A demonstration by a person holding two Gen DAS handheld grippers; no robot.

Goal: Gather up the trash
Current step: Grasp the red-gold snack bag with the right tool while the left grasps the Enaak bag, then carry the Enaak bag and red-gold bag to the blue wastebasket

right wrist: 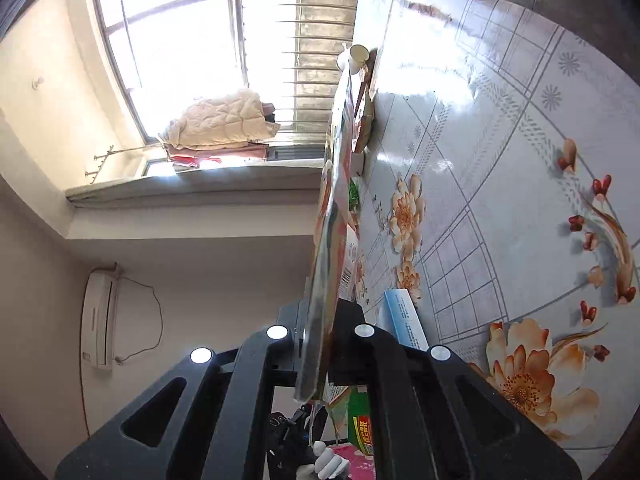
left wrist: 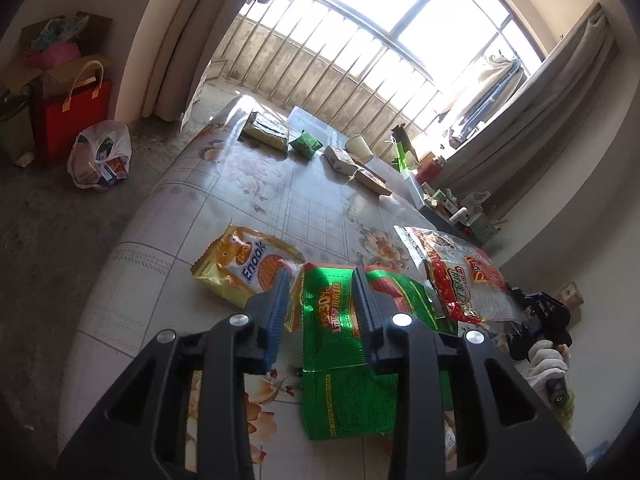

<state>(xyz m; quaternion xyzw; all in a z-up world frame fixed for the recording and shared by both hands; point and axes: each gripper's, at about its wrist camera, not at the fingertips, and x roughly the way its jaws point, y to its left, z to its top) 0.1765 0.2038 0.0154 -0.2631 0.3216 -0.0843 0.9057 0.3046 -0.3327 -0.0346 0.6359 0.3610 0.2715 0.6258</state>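
Note:
In the left wrist view my left gripper (left wrist: 320, 280) is open, its blue-padded fingers astride the top of a green foil wrapper (left wrist: 340, 360) lying on the floral table (left wrist: 248, 184). A yellow Enaak snack bag (left wrist: 244, 264) lies just left of it. A red and clear wrapper (left wrist: 460, 276) lies to the right, with my right gripper (left wrist: 520, 320) shut on its near edge. In the right wrist view my right gripper (right wrist: 320, 320) pinches that wrapper (right wrist: 332, 208) edge-on, lifted beside the table.
Further packets (left wrist: 266, 132), a small green pouch (left wrist: 306, 144) and a paper cup (left wrist: 358, 146) lie at the table's far end. A white plastic bag (left wrist: 100, 156), a red gift bag (left wrist: 72, 120) and cardboard boxes stand on the floor at left. A blue-white box (right wrist: 404, 320) lies by the right gripper.

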